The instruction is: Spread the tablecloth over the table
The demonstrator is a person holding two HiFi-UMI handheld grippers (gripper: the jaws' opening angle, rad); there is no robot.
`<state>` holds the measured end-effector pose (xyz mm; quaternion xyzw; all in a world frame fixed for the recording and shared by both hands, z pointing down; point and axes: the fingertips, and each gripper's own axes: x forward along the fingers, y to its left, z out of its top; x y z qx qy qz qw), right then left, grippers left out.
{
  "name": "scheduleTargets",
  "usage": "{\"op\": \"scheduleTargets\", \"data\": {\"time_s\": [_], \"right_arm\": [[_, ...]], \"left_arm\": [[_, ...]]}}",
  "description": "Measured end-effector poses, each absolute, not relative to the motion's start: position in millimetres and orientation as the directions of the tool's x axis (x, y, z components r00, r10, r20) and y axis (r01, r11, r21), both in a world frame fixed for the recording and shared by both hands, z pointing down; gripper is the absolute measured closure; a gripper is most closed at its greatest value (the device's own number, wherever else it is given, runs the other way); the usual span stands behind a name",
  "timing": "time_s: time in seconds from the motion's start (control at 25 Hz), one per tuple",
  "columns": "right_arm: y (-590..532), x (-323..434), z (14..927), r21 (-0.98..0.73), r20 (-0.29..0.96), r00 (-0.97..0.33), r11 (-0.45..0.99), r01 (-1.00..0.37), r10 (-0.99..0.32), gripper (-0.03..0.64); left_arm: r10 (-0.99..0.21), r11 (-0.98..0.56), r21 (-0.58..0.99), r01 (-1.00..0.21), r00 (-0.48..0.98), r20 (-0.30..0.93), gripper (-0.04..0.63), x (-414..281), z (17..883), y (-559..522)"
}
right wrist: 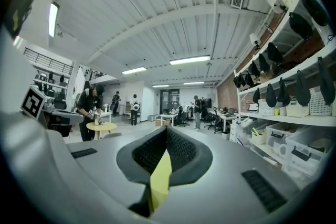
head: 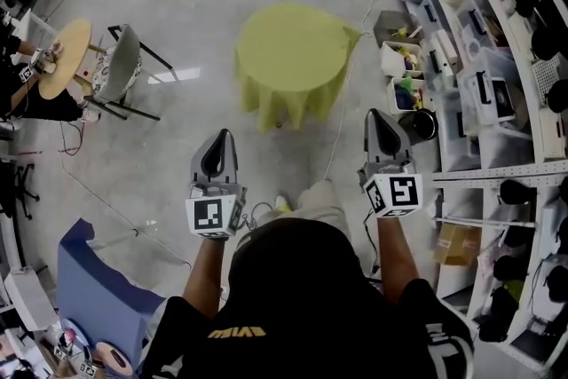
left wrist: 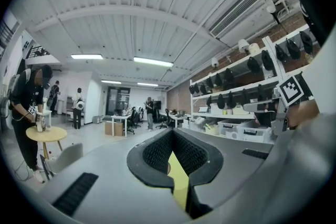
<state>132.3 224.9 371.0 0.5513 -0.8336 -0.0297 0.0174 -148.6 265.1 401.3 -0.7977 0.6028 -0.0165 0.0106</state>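
Left gripper (head: 220,138) & right gripper (head: 378,116): fingers are seen pressed together, nothing pinched, well apart from tablecloth (head: 288,58). Cloth is draped unevenly, one corner jutting; prob. dragged off if tugged there.

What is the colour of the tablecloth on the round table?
Plain yellow-green tablecloth; best seen in the head view.

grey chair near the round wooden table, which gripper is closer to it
Left. The left gripper is below and right of the grey plastic chair in the head view; the right gripper is farther right, next to the white storage shelves.
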Motion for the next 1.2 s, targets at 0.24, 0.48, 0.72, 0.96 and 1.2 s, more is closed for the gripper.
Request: {"op": "scheduleTargets", "data": {"time_s": [0.24, 0.48, 0.72, 0.96, 1.2], "right_arm": [[228, 131, 369, 0.072, -0.008, -0.405, 0.403, -0.912, -0.914, 0.615], [227, 129, 369, 0.072, -0.007, -0.413, 0.412, -0.909, -0.911, 0.616], [230, 127, 369, 0.071, -0.002, -0.426, 0.425, -0.902, -0.905, 0.615], [232, 132, 370, 0.069, 0.005, -0.435, 0.434, -0.898, -0.901, 0.616], [235, 109, 365, 0.114, 0.031, -0.506, 0.506, -0.855, -0.862, 0.617]], "left_arm": [[-0.96, -0.281, -0.02, -0.959, 0.281, 0.008, 0.578, -146, 398, 269], [-0.953, -0.303, 0.002, -0.953, 0.303, 0.009, 0.578, -144, 397, 270], [-0.961, -0.276, -0.035, -0.96, 0.276, 0.002, 0.578, -143, 392, 272], [-0.973, -0.23, -0.072, -0.971, 0.231, -0.013, 0.578, -144, 392, 272], [-0.987, -0.161, -0.066, -0.985, 0.162, -0.01, 0.577, -165, 397, 278]]}}
